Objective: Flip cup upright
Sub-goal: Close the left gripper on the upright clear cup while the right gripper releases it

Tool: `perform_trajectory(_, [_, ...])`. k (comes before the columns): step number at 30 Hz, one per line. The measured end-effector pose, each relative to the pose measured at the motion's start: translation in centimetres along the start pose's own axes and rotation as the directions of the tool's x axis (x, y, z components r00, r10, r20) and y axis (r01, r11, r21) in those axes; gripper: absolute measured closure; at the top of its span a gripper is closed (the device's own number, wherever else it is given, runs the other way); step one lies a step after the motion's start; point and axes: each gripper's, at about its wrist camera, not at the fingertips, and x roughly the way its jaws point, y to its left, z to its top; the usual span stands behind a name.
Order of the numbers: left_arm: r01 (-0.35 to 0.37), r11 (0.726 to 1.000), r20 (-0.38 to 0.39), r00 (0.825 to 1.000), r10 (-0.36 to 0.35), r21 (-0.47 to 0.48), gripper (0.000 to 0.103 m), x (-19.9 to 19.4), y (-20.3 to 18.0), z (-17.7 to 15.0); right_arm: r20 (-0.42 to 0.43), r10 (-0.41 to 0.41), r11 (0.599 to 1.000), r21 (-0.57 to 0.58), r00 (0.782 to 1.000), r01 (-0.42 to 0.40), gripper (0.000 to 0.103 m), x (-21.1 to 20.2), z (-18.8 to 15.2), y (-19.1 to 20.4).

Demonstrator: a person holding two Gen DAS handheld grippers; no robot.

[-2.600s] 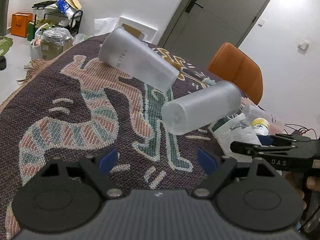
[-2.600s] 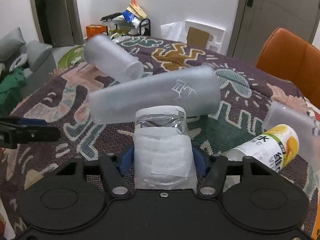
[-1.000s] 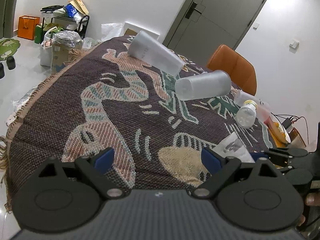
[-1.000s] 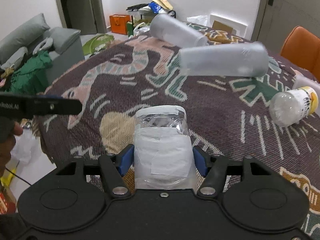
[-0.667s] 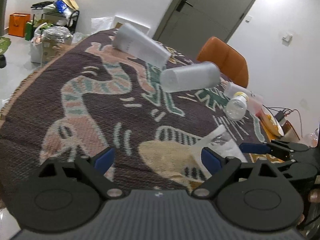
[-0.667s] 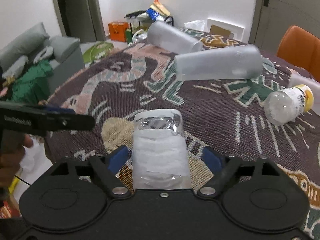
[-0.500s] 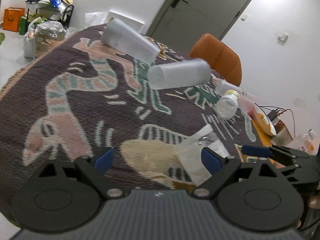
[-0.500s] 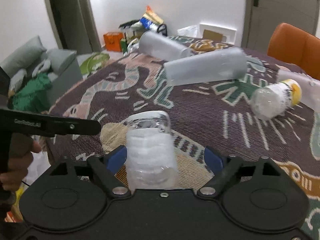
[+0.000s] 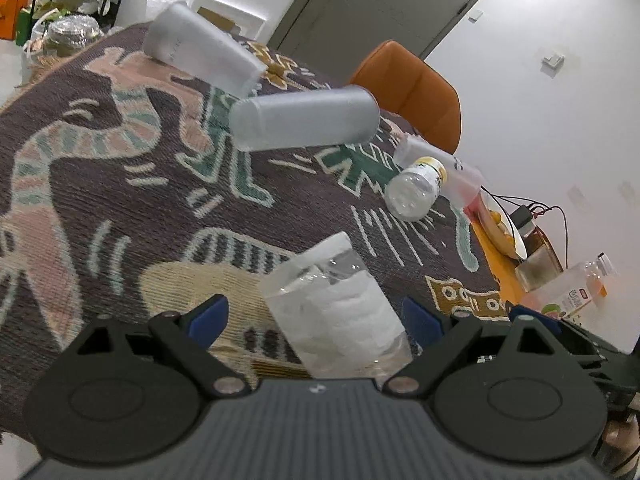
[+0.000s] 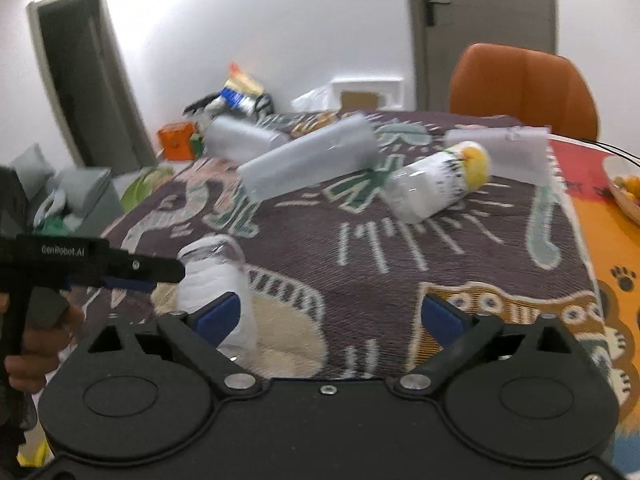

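A clear cup with a white paper sleeve (image 9: 334, 312) stands upright on the patterned cloth near the table's front edge. It sits between the wide-open jaws of my left gripper (image 9: 316, 318), not touched by either pad. In the right wrist view the cup (image 10: 216, 280) stands just left of my open, empty right gripper (image 10: 330, 312), beside its left finger. Two frosted tumblers lie on their sides: one in the middle (image 9: 304, 122) (image 10: 312, 158), one further back (image 9: 200, 48) (image 10: 240, 138).
A plastic bottle with a yellow label (image 9: 416, 188) (image 10: 438, 180) and a clear box (image 10: 496, 152) lie at the right. An orange chair (image 9: 412, 88) stands behind the table. A fruit bowl (image 9: 500, 224) and a bottle (image 9: 568, 292) sit at the right edge.
My right gripper opened, let go of the sleeved cup and moved right. The cup now stands on the cloth, and my left gripper has moved in around it.
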Motion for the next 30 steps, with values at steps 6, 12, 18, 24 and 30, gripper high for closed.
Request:
perform_trajectory(6, [-0.007,0.999,-0.048,0.999,0.005,-0.032,0.010,1.8,-0.4,0.4,0.072,-0.047,0.991,0.126,0.996,0.038,0.000,1.0,-2.4,-0.9])
perform_trajectory(12, [-0.021,0.999,-0.084,0.996,0.018,-0.038,0.010,3.2,-1.2,0.9,0.111,-0.072,0.983,0.174,0.991,0.052,0.000,0.8,-4.4,-1.9])
perform_trajectory(18, [-0.053,0.996,-0.111,0.993,0.045,-0.071,0.010,4.7,-1.4,1.1,0.122,-0.080,0.977,0.208,0.989,0.054,0.000,0.1,-5.8,-3.5])
perform_trajectory(24, [-0.075,0.988,-0.130,0.990,0.057,-0.137,0.010,5.8,-1.2,1.8,0.130,-0.084,0.969,0.240,0.988,0.051,0.000,-0.1,-6.6,-4.6])
perform_trajectory(30, [-0.075,0.974,-0.144,0.989,0.045,-0.212,0.010,6.2,-0.6,2.7,0.139,-0.072,0.966,0.256,0.988,0.035,0.000,-0.2,-7.0,-5.1])
